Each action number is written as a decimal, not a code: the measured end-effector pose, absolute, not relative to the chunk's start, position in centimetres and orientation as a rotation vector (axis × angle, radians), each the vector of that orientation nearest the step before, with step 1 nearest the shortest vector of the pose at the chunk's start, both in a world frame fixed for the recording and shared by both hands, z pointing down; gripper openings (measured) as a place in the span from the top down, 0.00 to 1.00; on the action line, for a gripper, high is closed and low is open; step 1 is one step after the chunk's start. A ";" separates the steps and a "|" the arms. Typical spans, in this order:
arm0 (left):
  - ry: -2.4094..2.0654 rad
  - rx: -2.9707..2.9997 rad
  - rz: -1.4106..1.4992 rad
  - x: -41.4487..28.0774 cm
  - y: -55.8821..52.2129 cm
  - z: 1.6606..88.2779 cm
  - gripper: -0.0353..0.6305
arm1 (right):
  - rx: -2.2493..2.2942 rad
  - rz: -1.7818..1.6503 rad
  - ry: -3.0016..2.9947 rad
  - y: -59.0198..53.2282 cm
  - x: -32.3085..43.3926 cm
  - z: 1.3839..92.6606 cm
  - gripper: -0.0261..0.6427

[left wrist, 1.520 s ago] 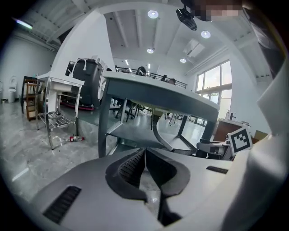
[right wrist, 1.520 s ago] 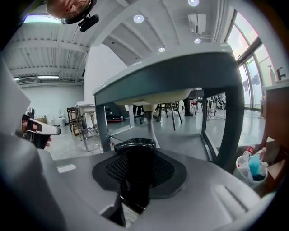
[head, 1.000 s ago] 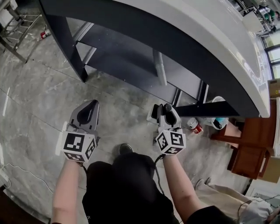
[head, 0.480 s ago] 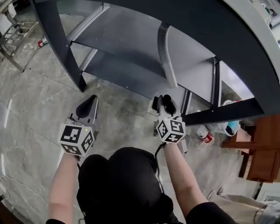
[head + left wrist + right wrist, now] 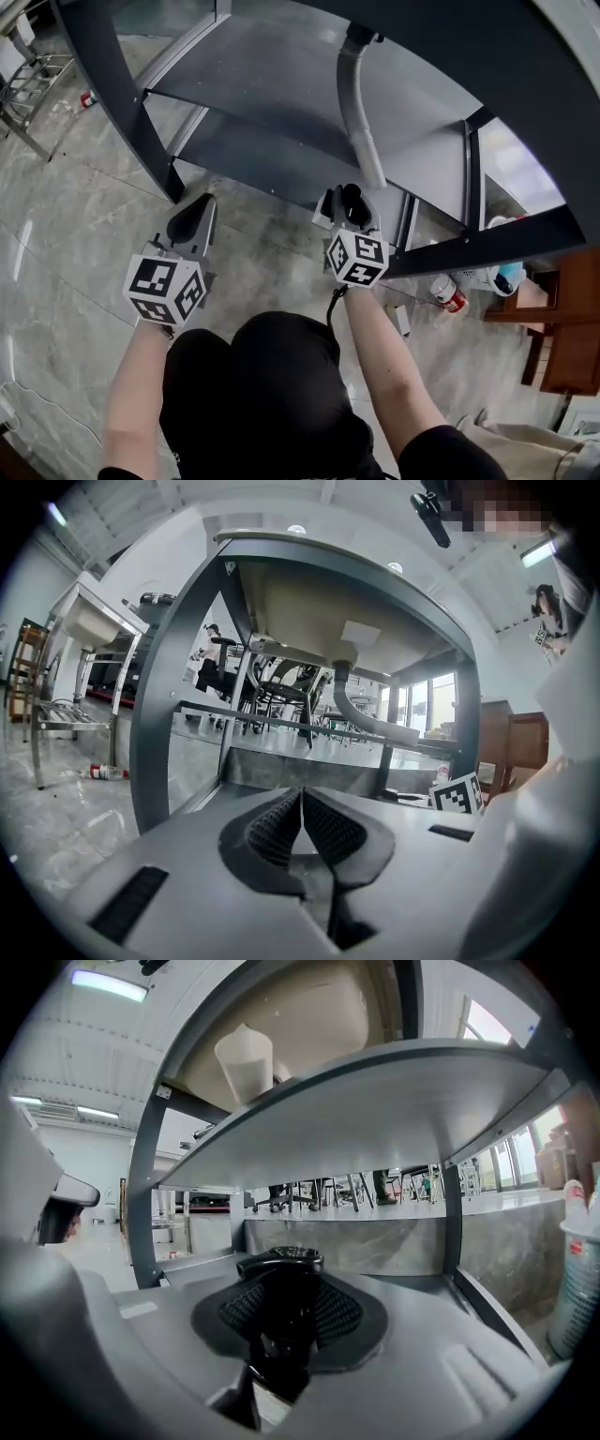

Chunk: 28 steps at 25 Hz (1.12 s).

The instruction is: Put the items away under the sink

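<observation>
Right gripper (image 5: 281, 1290): jaws part-closed, clamped on an upright black item (image 5: 280, 1262); item just short of the lower shelf (image 5: 422, 1281)
Left gripper (image 5: 302, 810): jaws pressed together, empty
Risk: item's top could clip the upper shelf (image 5: 375, 1091) going in; glossy body might slip or topple on release
</observation>
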<state>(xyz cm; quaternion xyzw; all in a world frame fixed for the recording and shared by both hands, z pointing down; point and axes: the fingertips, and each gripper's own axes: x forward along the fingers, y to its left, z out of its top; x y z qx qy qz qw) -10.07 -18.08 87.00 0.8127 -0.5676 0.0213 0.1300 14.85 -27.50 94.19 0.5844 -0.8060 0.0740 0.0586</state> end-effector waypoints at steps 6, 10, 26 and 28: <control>-1.647 2.358 0.087 -9.9 -18.7 87.3 0.92 | 1.802 0.143 -2.426 -29.3 14.7 94.2 0.82; -1.651 2.371 0.097 -9.7 -19.3 87.0 0.92 | 1.788 0.099 -2.431 -30.0 14.6 94.2 0.82; -1.600 2.387 0.116 -8.5 -19.5 88.1 0.92 | 1.719 0.168 -2.466 -30.4 14.7 94.9 0.63; -1.600 2.390 0.104 -8.5 -19.3 88.0 0.92 | 1.724 0.179 -2.470 -29.9 15.0 95.0 0.59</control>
